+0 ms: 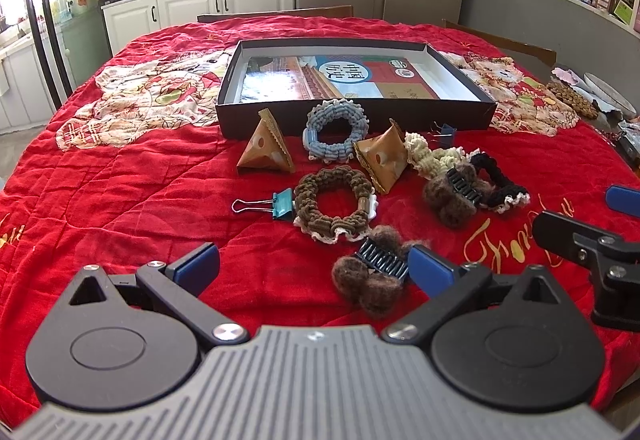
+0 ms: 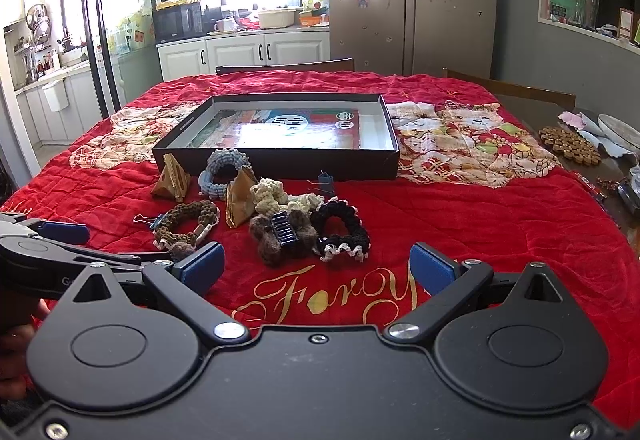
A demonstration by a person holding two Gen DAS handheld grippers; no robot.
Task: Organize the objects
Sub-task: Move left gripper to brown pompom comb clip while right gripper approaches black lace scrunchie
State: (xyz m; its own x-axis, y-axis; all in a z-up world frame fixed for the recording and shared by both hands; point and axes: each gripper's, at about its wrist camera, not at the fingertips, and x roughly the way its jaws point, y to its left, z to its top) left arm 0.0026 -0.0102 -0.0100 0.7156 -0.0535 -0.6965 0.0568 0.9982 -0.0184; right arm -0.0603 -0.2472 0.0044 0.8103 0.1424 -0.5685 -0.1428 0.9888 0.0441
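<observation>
A black shallow box (image 1: 352,114) (image 2: 276,162) with a book inside lies on the red cloth. In front of it lie scrunchies: blue (image 1: 336,136) (image 2: 224,172), brown (image 1: 334,204) (image 2: 184,224), cream (image 1: 432,154) (image 2: 276,198) and black (image 1: 500,180) (image 2: 342,232). There are two tan triangular packets (image 1: 264,150) (image 1: 382,158), two furry brown hair claws (image 1: 374,272) (image 1: 456,194) and two binder clips (image 1: 266,204) (image 1: 444,132). My left gripper (image 1: 314,268) is open, its right finger beside the near claw. My right gripper (image 2: 318,268) is open and empty, short of the black scrunchie.
A woven trivet (image 2: 570,144) and a plate (image 2: 620,130) sit at the table's right edge. Chairs (image 2: 286,66) stand behind the table. Kitchen cabinets and a refrigerator are beyond.
</observation>
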